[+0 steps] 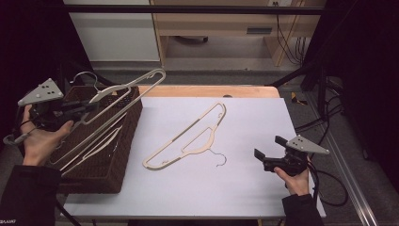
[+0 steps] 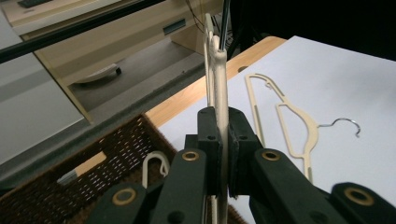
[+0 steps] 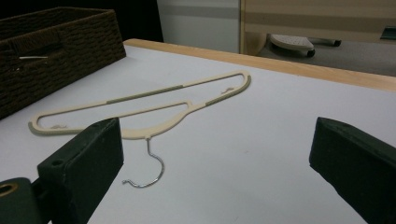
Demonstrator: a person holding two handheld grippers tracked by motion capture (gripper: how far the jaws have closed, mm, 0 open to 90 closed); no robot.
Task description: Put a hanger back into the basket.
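Note:
My left gripper [image 1: 89,108] is at the far left, above a dark wicker basket [image 1: 101,181]. It is shut on a cream hanger [image 1: 127,89], which slants up and to the right over the basket. In the left gripper view the jaws [image 2: 223,121] pinch the hanger [image 2: 219,79] edge-on. A second cream hanger [image 1: 188,136] with a wire hook lies flat on the white tabletop [image 1: 244,117]. My right gripper [image 1: 266,148] is open and low near the table's right side, its jaws pointing toward that hanger [image 3: 140,105]. Nothing is between the right gripper's [image 3: 215,144] pads.
Another pale hanger [image 1: 101,146] lies inside the basket, and a white hook [image 2: 156,163] pokes up there. A wooden strip [image 1: 211,91] runs along the table's far edge. Beyond it stands a wooden desk [image 1: 221,23]. Cables [image 1: 329,122] hang off the right side.

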